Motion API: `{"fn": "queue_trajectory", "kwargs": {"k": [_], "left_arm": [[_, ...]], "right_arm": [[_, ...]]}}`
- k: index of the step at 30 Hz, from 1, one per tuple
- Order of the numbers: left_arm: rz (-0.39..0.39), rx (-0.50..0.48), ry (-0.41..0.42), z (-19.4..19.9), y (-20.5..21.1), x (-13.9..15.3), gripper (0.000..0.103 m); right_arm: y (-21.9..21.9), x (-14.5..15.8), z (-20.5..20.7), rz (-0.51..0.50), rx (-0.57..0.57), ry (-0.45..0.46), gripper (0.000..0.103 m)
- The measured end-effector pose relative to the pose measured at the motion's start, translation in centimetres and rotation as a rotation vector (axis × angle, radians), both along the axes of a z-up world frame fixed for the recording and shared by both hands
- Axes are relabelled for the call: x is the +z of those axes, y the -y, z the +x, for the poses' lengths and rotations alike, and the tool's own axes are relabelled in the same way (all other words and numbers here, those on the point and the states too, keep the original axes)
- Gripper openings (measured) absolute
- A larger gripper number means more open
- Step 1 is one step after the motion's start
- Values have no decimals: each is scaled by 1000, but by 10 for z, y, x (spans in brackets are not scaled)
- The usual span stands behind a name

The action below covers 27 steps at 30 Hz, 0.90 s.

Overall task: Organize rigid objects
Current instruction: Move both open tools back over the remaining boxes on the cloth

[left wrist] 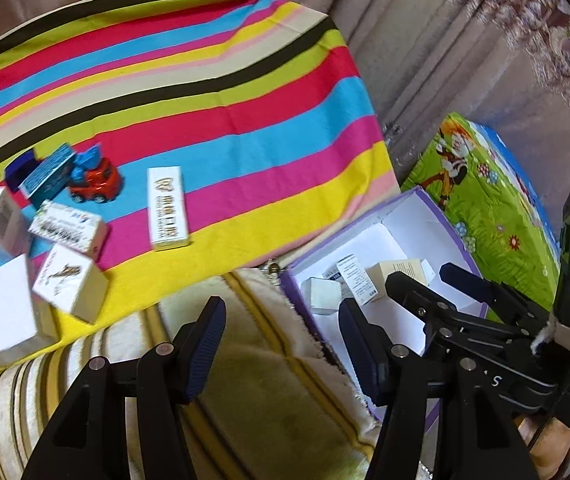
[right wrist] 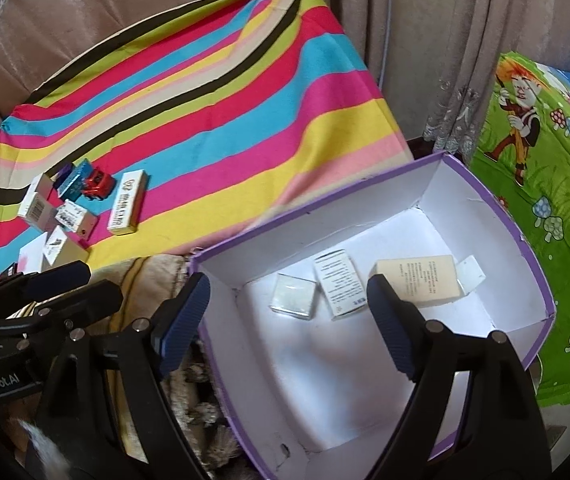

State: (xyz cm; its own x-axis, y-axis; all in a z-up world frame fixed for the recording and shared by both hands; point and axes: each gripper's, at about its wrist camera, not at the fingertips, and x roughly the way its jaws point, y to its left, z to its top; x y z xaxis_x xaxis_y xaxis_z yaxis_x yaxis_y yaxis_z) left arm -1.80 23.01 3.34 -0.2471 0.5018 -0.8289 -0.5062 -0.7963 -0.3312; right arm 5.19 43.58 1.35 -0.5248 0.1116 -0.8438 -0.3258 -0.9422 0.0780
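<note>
A purple box point(right wrist: 325, 196) with a white inside holds a small silver box point(right wrist: 293, 296), a white printed box point(right wrist: 339, 286) and a cream box point(right wrist: 421, 280). My right gripper point(right wrist: 287, 320) hangs open over it with nothing between its fingers. My left gripper point(left wrist: 281, 344) is open and empty above a beige striped blanket point(left wrist: 265, 380), left of the purple box point(left wrist: 365, 216). On the striped cloth point(left wrist: 225, 120) lie a red toy truck point(left wrist: 95, 184), a long white box point(left wrist: 167, 208), a teal box point(left wrist: 47, 176) and several small white boxes point(left wrist: 69, 280).
A green cartoon-print cover point(right wrist: 545, 200) lies right of the purple box. A curtain point(right wrist: 425, 60) hangs behind. The far half of the striped cloth point(right wrist: 205, 80) is bare. My right gripper point(left wrist: 421, 276) shows at the right of the left wrist view.
</note>
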Motion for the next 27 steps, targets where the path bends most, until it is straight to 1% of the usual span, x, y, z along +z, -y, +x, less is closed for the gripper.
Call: {"fn": "queue_trajectory", "kwargs": {"k": [15, 22, 27], "left_arm": [[56, 184, 24, -5, 85, 3, 60], [67, 261, 12, 1, 125, 5, 60], [78, 336, 12, 5, 162, 6, 60]], "right_arm": [[41, 7, -11, -21, 92, -2, 84], [68, 5, -16, -19, 157, 12, 84], [86, 5, -19, -12, 215, 22, 84]]}}
